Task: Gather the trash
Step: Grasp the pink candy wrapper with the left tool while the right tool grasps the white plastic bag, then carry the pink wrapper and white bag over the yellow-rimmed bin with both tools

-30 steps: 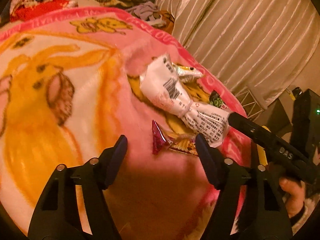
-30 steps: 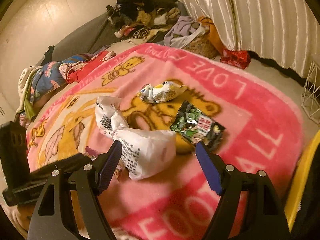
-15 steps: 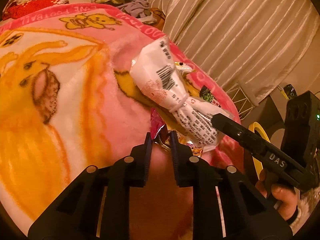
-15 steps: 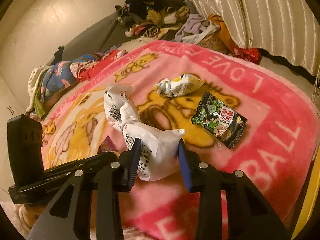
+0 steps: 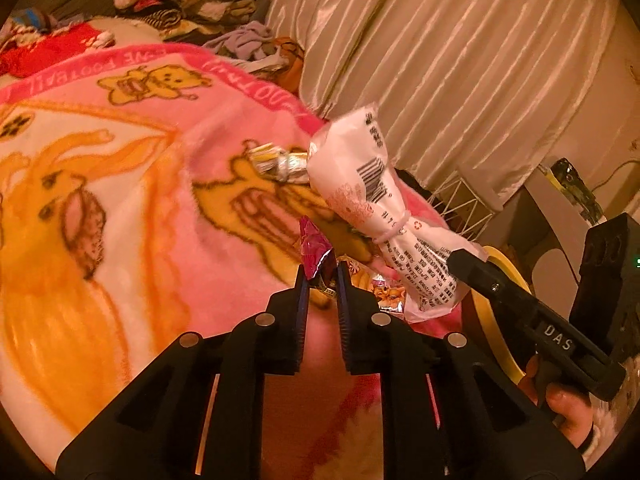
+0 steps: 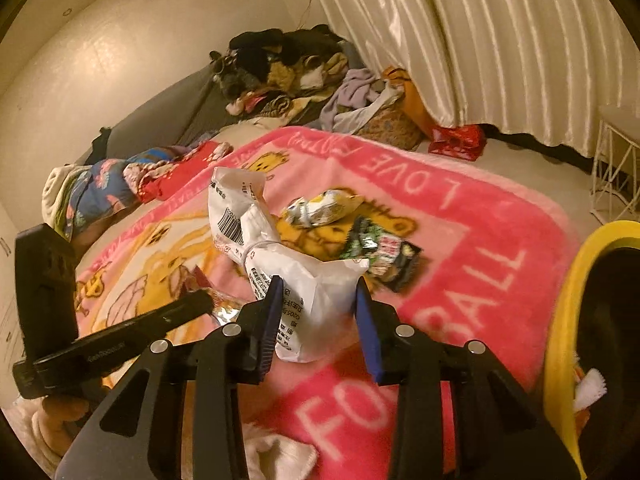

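Gripping a crinkled magenta foil wrapper [image 5: 316, 250], the left claw [image 5: 321, 276] has closed since a second ago, while the right claw [image 6: 318, 300], wide then, now clamps the white tied plastic bag [image 6: 304, 280], lifted off the pink blanket [image 6: 460, 216]. A green snack packet [image 6: 380, 250] and crumpled yellow wrapper [image 6: 324, 208] remain near the blanket's middle.

Warm, dim amber light tints both views. The curtain [image 5: 460, 60] shows glossy sheen, and the wall [image 6: 100, 60] carries soft glare. Fisheye bending curves the edges into black corners. The blanket [image 6: 460, 216] looks slightly motion-blurred.
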The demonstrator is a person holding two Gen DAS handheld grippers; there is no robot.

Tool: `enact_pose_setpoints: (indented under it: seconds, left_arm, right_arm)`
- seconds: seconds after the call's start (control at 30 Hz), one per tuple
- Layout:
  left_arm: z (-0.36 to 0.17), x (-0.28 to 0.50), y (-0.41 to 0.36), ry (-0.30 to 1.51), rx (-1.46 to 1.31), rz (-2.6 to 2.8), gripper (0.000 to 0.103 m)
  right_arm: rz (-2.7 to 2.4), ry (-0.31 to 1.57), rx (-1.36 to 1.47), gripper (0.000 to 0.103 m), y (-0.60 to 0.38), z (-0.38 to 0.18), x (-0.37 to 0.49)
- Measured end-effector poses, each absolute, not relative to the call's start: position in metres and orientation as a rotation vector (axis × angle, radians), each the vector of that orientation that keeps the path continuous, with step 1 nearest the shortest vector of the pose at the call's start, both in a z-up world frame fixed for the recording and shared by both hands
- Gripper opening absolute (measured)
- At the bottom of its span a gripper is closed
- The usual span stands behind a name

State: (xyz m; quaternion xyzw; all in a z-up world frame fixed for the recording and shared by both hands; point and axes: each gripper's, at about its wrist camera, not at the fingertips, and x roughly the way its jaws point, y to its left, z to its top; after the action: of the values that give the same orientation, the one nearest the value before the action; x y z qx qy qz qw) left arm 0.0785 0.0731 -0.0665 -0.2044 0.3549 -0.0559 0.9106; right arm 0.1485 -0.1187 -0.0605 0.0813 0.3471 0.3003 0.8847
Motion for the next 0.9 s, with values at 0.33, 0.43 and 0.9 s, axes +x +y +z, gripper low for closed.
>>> enact_pose_setpoints:
  seconds: [0.33, 0.43, 0.9]
  left_arm:
    - [-0.045, 0.076, 0.046, 0.698, -0.367, -0.17, 0.009]
    - [-0.04, 0.076, 0.039, 0.69, -0.356, -0.183, 0.009]
    - [-0.027, 0.075, 0.012, 0.668, -0.321, -0.239, 0.009]
  right_arm:
    - [0.55, 0.69, 0.208, 0.034, -0.162, -0.051, 0.14]
    - [0.534, 0.687, 0.215, 0.034, -0.172, -0.049, 0.139]
    - [0.452, 0.663, 0.266, 0.034, -0.221, -0.044, 0.126]
